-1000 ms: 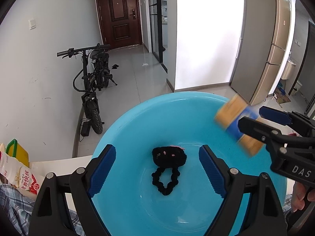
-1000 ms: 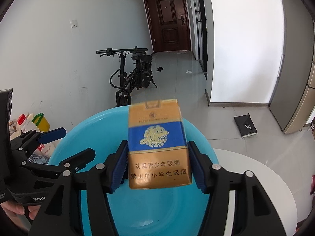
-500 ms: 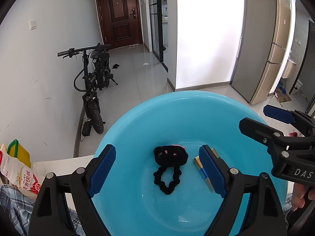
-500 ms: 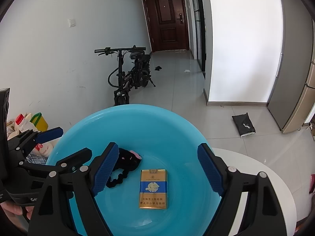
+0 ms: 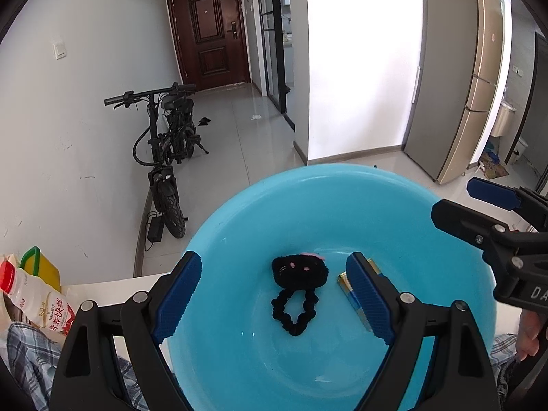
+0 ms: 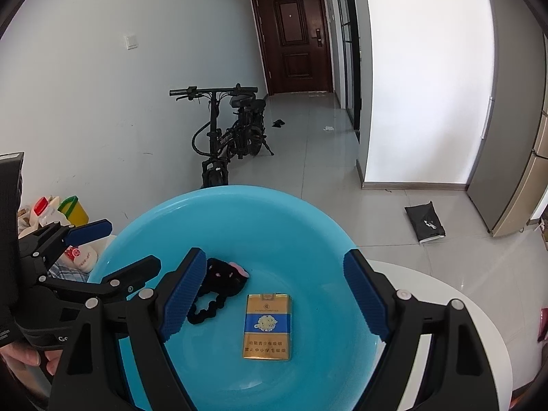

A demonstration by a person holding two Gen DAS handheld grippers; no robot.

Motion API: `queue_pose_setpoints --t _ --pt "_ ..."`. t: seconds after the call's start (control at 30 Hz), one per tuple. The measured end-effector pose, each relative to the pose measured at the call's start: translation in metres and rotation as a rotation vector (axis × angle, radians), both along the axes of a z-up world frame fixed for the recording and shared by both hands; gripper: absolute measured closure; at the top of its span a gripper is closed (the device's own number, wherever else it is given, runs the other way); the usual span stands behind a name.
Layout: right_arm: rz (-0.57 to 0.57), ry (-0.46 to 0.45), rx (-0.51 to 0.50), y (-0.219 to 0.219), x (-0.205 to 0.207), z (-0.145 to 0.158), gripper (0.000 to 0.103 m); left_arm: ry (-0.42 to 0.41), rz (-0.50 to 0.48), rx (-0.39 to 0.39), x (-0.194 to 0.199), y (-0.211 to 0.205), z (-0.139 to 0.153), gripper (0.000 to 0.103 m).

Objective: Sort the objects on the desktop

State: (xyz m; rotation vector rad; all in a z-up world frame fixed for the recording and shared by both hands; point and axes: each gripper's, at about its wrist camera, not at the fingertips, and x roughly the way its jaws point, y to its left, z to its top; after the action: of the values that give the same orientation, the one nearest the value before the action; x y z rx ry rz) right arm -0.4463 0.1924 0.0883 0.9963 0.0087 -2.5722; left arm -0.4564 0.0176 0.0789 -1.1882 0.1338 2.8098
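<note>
- The cigarette pack (image 6: 268,326), gold with a blue band, lies flat on the floor of the blue basin (image 6: 308,226), clear of both grippers; in the left wrist view only a sliver of it (image 5: 342,282) shows beside one finger.
- Just to its left in the basin lies a black hair tie (image 6: 219,289) with a fuzzy black cat-face ornament, seen whole in the left wrist view (image 5: 297,289). The two things sit near each other but do not touch.
- The right gripper (image 6: 275,298) hangs over the basin with its blue-padded fingers (image 6: 364,296) apart and nothing between them; its jaws have just been opening, and the pack lies below, free of the pads.
- The left gripper (image 5: 274,299) hangs over the same basin, fingers (image 5: 176,296) spread wide and holding nothing; the hair tie lies under the gap.
- Each gripper shows at the edge of the other's view, with a bit of a hand (image 6: 24,356) on the left one's handle.
- The basin rests on a white round desk (image 6: 455,308).
- At the left, beside the desk, stand a white bottle with a red cap (image 5: 19,291), a yellow container with a green handle (image 5: 39,265) and some plaid cloth (image 5: 27,356).
- Farther off, a black bicycle (image 6: 229,140) leans by the white wall, a black bag (image 6: 424,222) lies on the tiled floor, and a dark brown door (image 6: 294,34) closes the hallway.
</note>
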Motion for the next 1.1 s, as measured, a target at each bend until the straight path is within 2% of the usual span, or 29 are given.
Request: queue_pose_setpoints --t 0.13,0.27,0.33,0.43,0.67,0.93,1.1 --pt "-0.020 0.039 -0.025 0.002 0.008 0.011 0.022 0.025 -0.001 0.016 0.004 0.000 0.009 0.015" --pt "-0.022 0.047 -0.021 -0.008 0.012 0.010 0.022 -0.024 -0.011 0.038 0.005 0.000 0.002 0.015" --pt "-0.001 0.033 -0.005 -0.012 0.013 0.006 0.022 -0.042 -0.028 0.025 0.007 0.002 0.000 0.015" --pt "-0.009 0.024 0.013 -0.013 0.015 0.004 0.022 -0.026 -0.009 -0.004 0.016 0.000 0.004 0.015" --pt "0.005 0.001 0.004 -0.012 0.026 0.001 0.022 -0.029 -0.002 -0.024 0.037 -0.006 0.006 0.015" --pt "0.011 0.008 0.034 -0.002 0.048 0.013 0.022 -0.050 -0.022 -0.070 0.067 -0.004 0.003 0.015" --pt "0.040 -0.004 0.107 -0.003 0.064 0.012 0.022 -0.055 -0.023 -0.070 0.085 -0.007 0.004 0.015"
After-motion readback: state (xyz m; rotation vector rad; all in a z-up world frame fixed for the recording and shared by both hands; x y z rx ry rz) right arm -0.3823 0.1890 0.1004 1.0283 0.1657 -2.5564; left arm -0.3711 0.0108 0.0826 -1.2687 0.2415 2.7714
